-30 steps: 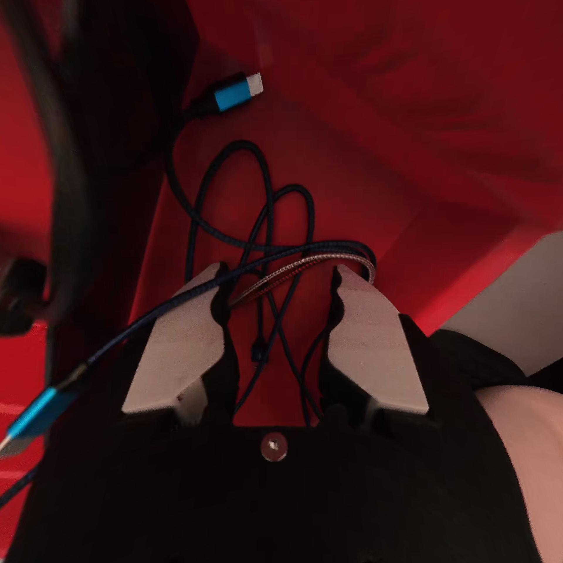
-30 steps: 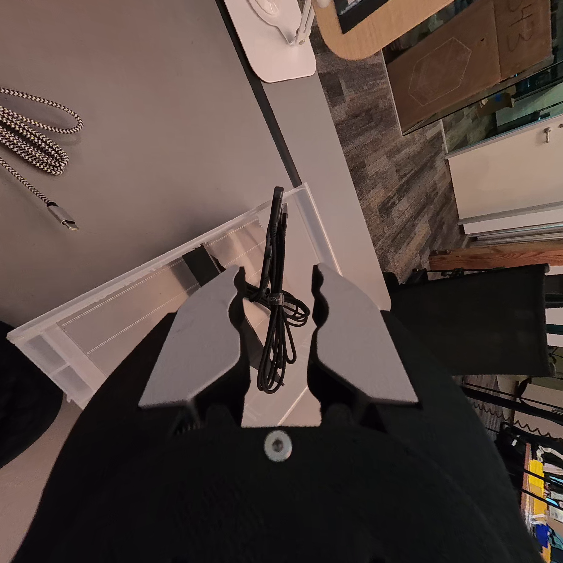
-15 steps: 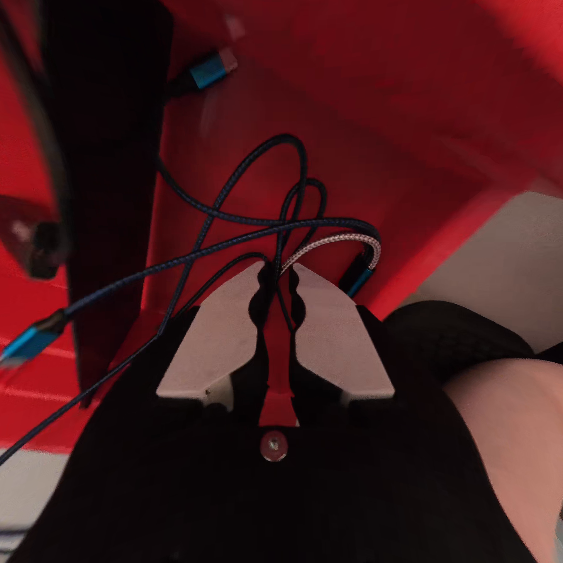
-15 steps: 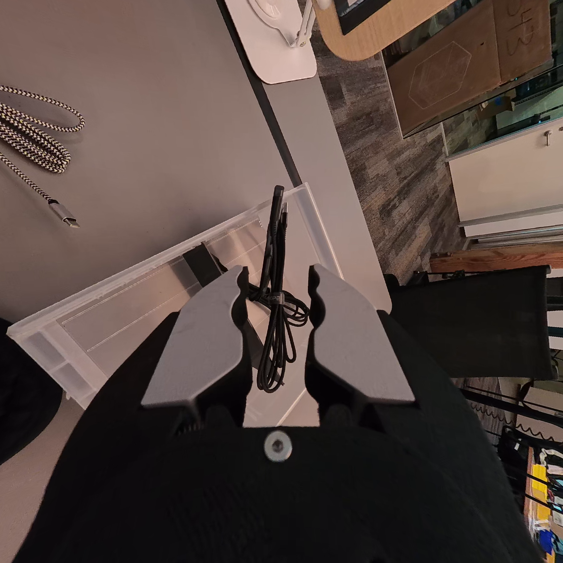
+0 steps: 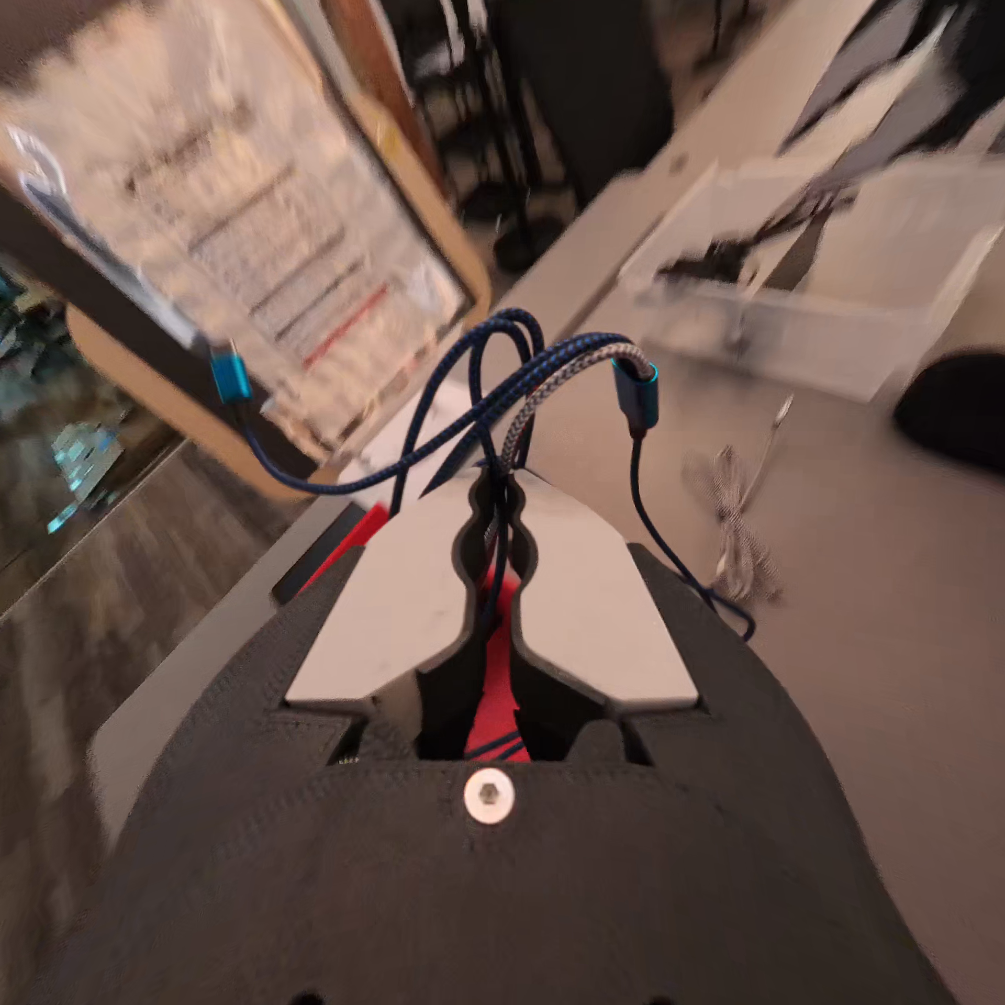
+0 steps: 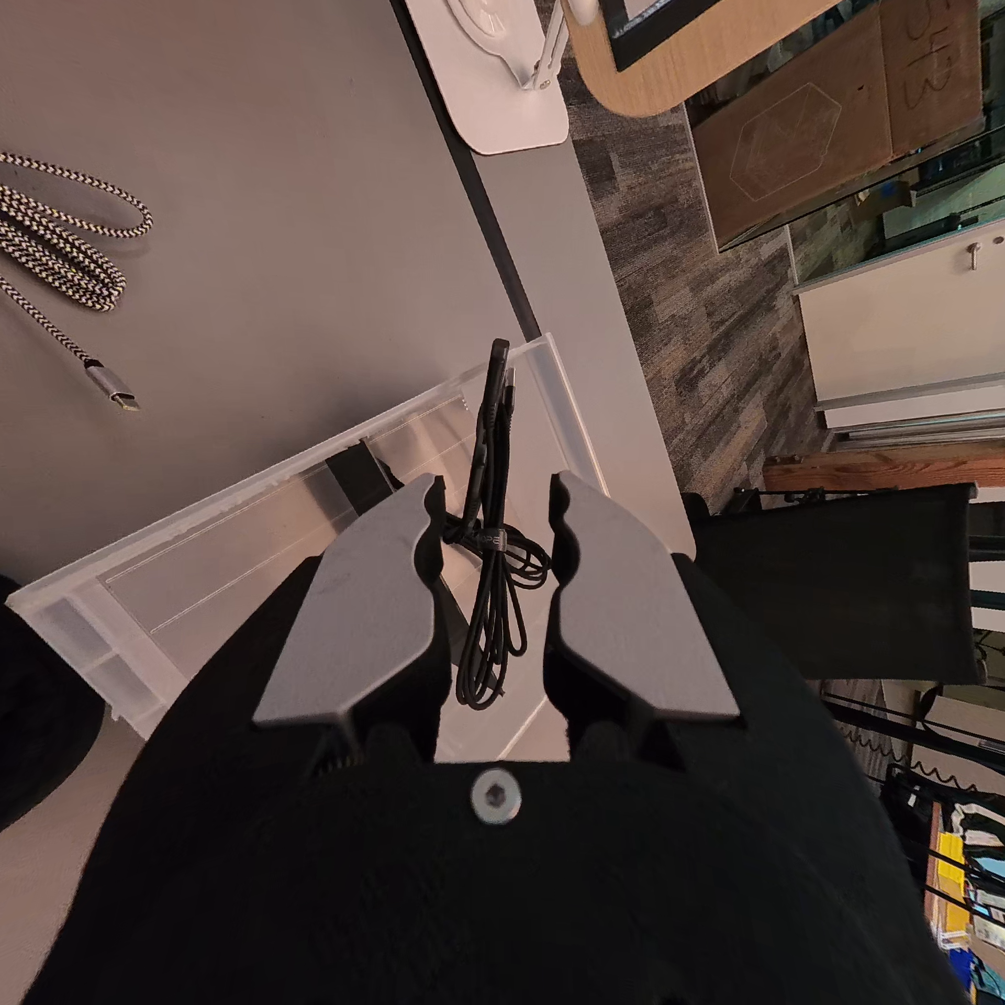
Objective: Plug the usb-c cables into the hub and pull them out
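Note:
My left gripper (image 5: 497, 478) is shut on a bundle of blue braided cable (image 5: 478, 391) and holds it in the air above the red bin (image 5: 496, 701). Its loops stick out past the fingertips. Two blue connectors hang free, one at the left (image 5: 231, 375) and one at the right (image 5: 636, 391). My right gripper (image 6: 495, 481) is open and empty, hovering over a tied black cable (image 6: 492, 587) that lies in a clear tray (image 6: 217, 522). I see no hub that I can name for sure.
A black-and-white braided cable (image 6: 60, 255) with a grey connector (image 6: 111, 383) lies on the grey table; it also shows, blurred, in the left wrist view (image 5: 734, 522). A small black block (image 6: 353, 473) sits in the tray. A white stand base (image 6: 500, 81) is at the table's edge.
My left gripper closed on the blue cable bundle inside the red bin and lifted it out; its view swung up toward the table. My right gripper stayed open over the tray.

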A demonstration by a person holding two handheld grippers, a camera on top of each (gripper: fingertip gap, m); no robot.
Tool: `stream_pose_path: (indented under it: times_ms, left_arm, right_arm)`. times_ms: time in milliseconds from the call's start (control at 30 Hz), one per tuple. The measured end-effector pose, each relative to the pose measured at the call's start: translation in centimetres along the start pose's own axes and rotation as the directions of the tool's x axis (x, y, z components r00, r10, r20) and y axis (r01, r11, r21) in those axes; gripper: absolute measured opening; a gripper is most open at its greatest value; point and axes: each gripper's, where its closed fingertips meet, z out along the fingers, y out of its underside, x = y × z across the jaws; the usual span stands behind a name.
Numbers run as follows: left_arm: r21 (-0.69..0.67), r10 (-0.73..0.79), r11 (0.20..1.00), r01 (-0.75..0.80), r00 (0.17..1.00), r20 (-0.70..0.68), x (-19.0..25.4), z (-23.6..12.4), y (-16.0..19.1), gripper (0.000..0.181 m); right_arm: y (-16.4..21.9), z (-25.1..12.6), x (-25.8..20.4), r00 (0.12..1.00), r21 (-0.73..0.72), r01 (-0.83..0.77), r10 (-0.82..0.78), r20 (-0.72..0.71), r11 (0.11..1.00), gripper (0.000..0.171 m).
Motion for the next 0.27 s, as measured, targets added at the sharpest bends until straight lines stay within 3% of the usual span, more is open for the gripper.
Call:
stream_pose_path:
  times_ms: [100, 267]
  left_arm:
    - [0.087, -0.051, 0.994, 0.066, 0.985, -0.165, 4.5, 1.5, -2.8, 0.003]
    - [-0.078, -0.118, 0.992, 0.099, 0.949, -0.291, 10.3, 10.8, -0.3, 0.003]
  right_arm:
    - [0.1, 0.2, 0.0, 1.000, -0.003, -0.001, 0.001, 0.004, 1.000, 0.037]
    - [0.5, 0.4, 0.0, 1.000, -0.020, -0.010, 0.011, 0.008, 1.000, 0.037]
